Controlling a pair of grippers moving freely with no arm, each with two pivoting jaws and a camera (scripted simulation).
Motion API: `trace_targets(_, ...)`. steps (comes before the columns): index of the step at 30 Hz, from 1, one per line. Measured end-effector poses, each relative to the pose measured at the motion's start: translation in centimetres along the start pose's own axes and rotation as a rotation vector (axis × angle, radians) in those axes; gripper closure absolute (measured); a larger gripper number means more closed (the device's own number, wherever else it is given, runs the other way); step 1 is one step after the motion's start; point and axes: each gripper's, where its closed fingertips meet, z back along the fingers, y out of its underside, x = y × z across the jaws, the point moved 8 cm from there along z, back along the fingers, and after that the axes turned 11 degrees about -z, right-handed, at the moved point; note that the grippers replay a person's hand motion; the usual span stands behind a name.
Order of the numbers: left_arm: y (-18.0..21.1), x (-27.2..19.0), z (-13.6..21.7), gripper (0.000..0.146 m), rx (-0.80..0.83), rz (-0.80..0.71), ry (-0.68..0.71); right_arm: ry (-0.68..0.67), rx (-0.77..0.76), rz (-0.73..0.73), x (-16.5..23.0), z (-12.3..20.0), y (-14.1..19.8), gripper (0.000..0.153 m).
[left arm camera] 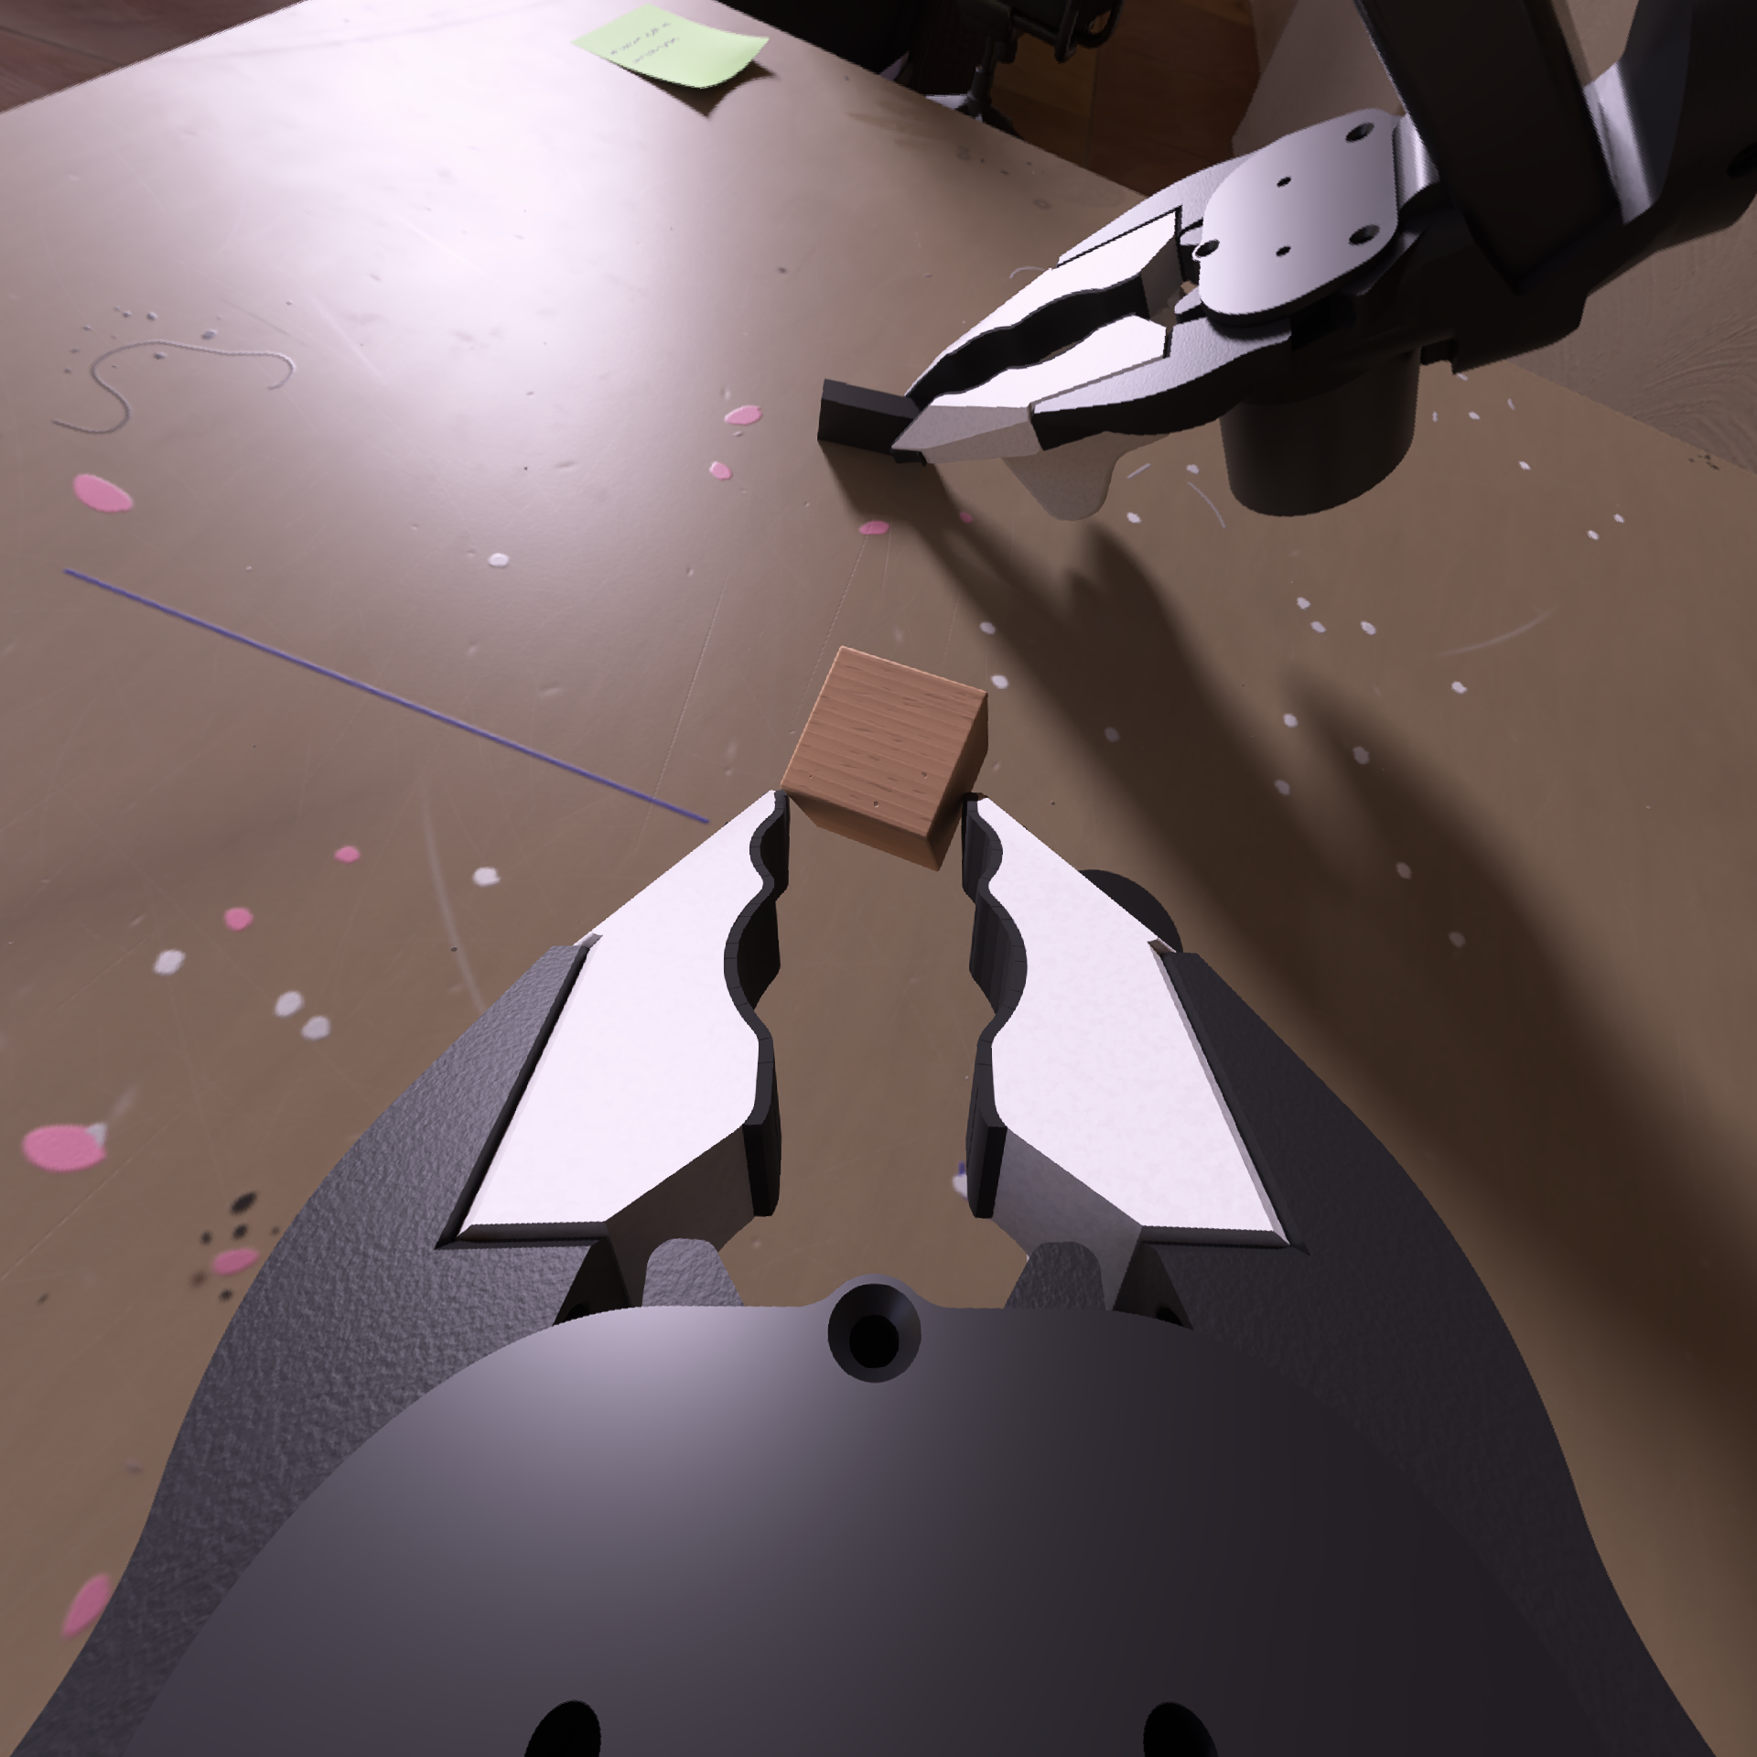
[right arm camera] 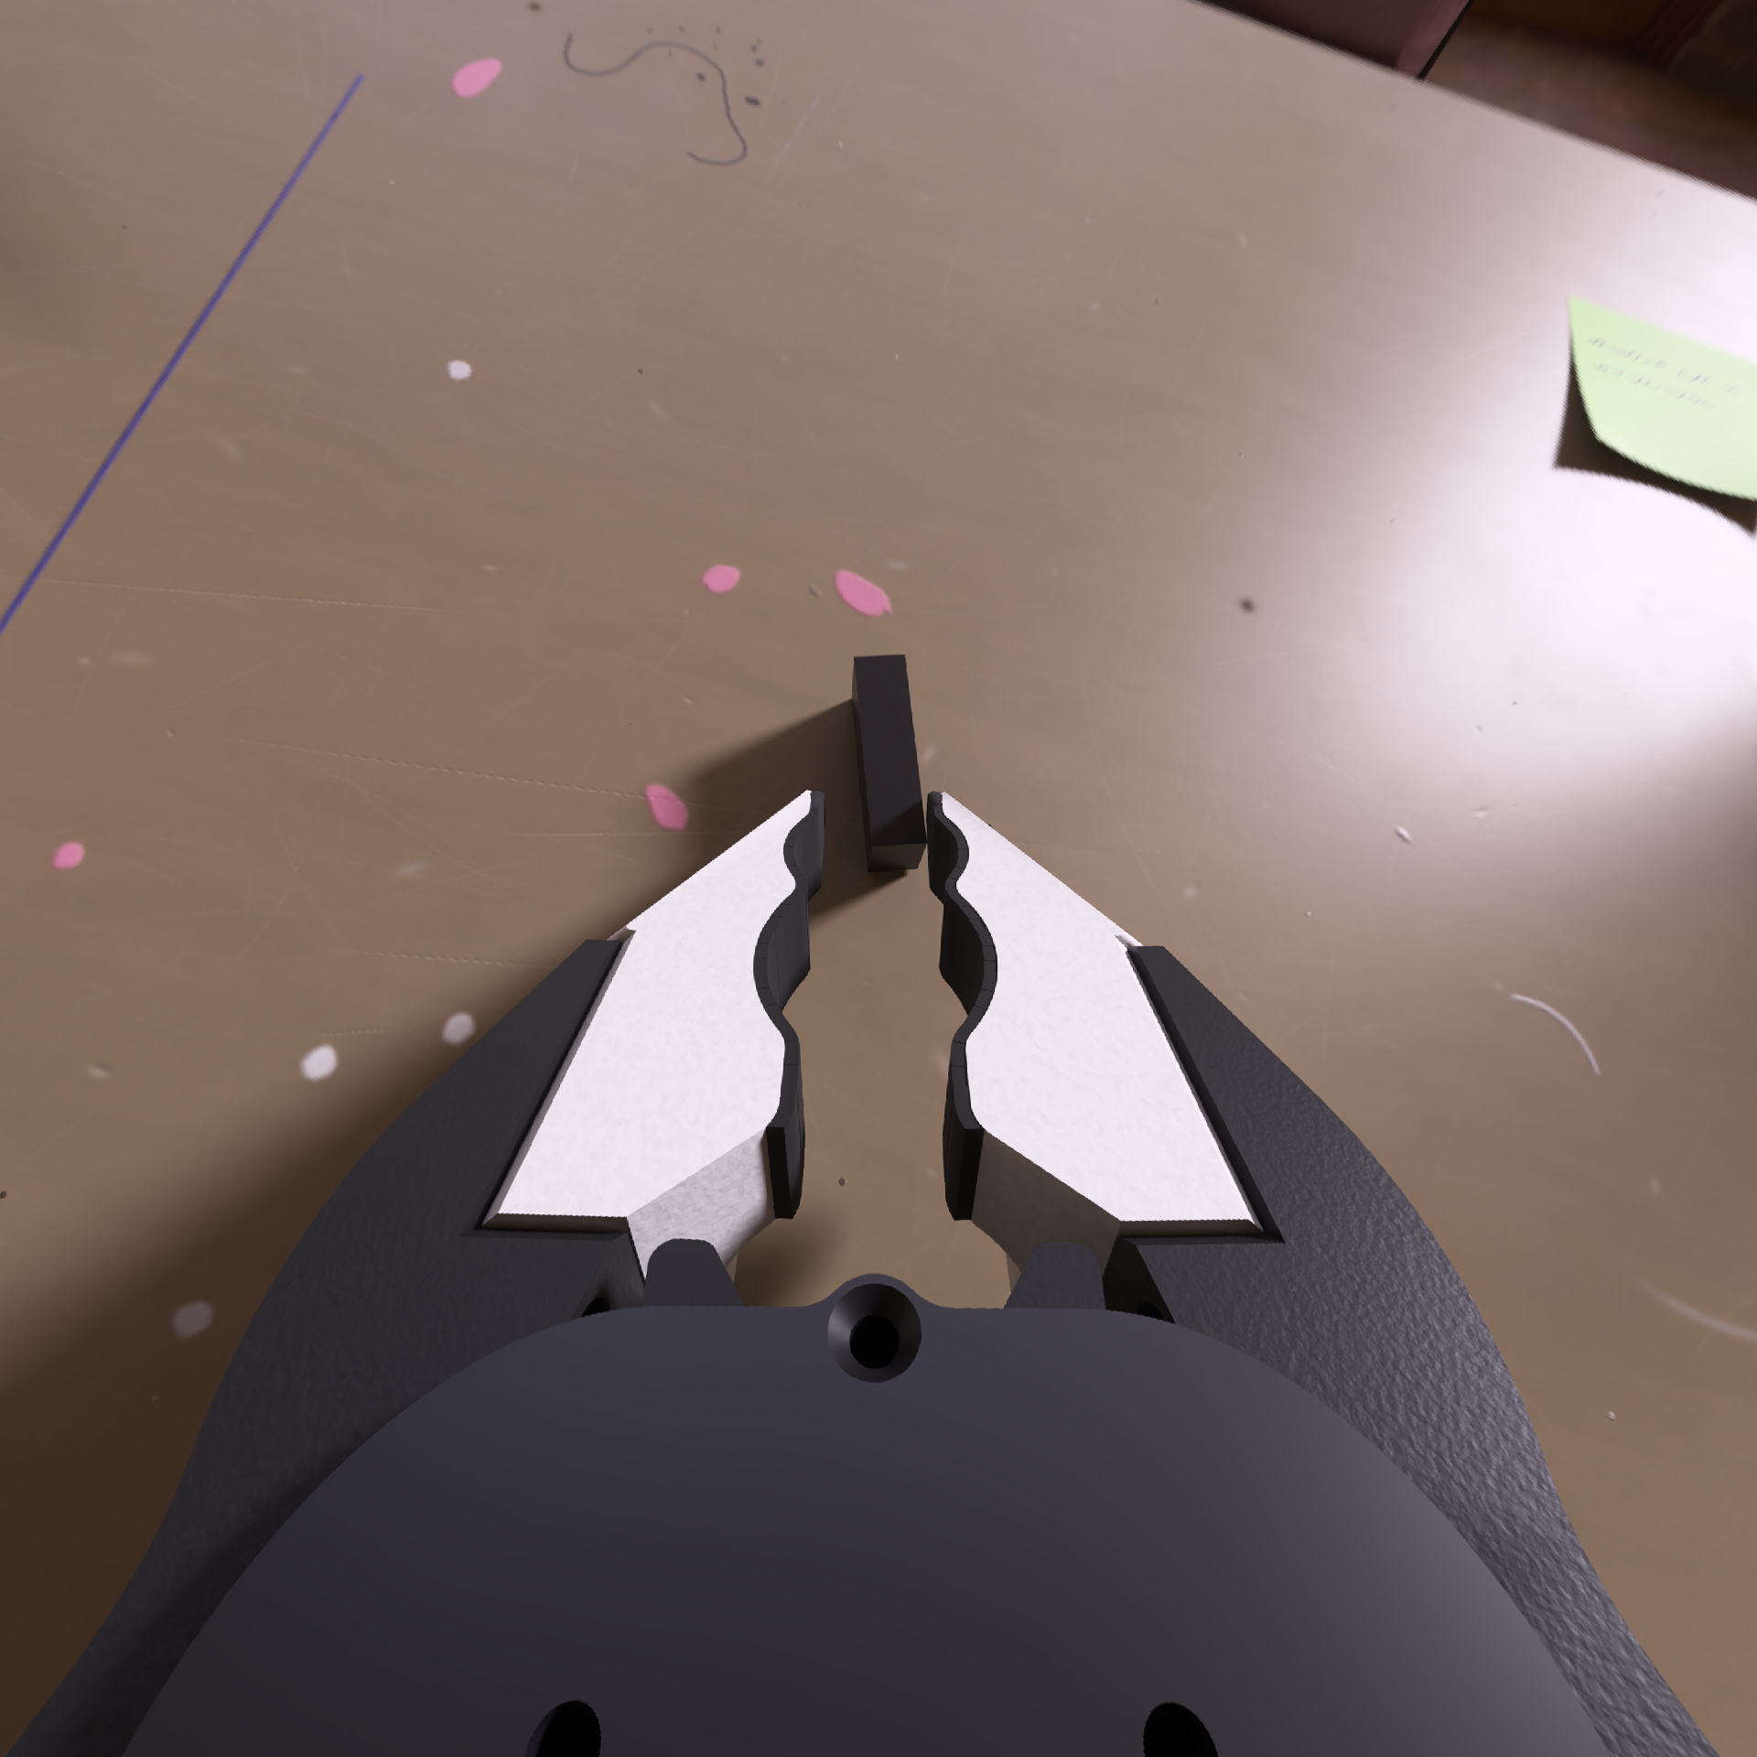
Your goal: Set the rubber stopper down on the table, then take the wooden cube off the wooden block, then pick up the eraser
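Note:
My left gripper (left arm camera: pixel 875 808) is shut on the wooden cube (left arm camera: pixel 879 746), pinched tilted at the fingertips above the brown table (left arm camera: pixel 399 285). A dark round object (left arm camera: pixel 1131 898), perhaps the rubber stopper, shows partly behind my right finger. The black eraser (right arm camera: pixel 889 751) lies on the table. My right gripper (right arm camera: pixel 875 818) is low with its tips on either side of the eraser's near end. The right finger touches it and a small gap shows at the left one. This gripper (left arm camera: pixel 908 418) and the eraser (left arm camera: pixel 856 418) also show in the left wrist view. No wooden block is in view.
A green sticky note (left arm camera: pixel 670 48) lies near the table's far edge and also shows in the right wrist view (right arm camera: pixel 1664 409). A thin blue line (left arm camera: pixel 380 694) and paint spots mark the tabletop. The table edge (left arm camera: pixel 1093 162) runs behind the right gripper.

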Motion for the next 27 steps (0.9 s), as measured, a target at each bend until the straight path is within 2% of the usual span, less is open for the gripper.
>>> trace_targets(5, -0.1, -0.7, -0.2, 0.110, 0.002, -0.014, -0.008, -0.044, -0.024, 0.008, 0.0, 0.3, -0.1, 0.131)
trace_targets(8, -0.2, -1.2, -0.1, 0.110, -0.001, -0.025, -0.005, -0.119, 0.032, -0.027, -0.4, -0.3, -0.4, 0.111)
trace_targets(10, -0.2, -1.5, 0.0, 0.110, -0.002, -0.036, -0.014, -0.134, 0.062, -0.036, -0.9, -1.0, -0.6, 0.108)
trace_targets(18, 0.0, -1.2, 0.6, 0.110, -0.015, -0.023, -0.041, -0.098, 0.081, 0.023, -1.1, -1.9, -1.3, 0.125)
trace_targets(21, 0.2, -1.0, 0.7, 0.110, -0.005, -0.021, -0.042, -0.110, 0.084, 0.023, -1.0, -1.8, -1.1, 0.140)
trace_targets(27, 0.1, -0.9, 0.8, 0.110, -0.007, -0.023, -0.039, -0.134, 0.067, 0.072, -0.7, -1.3, -0.7, 0.142)
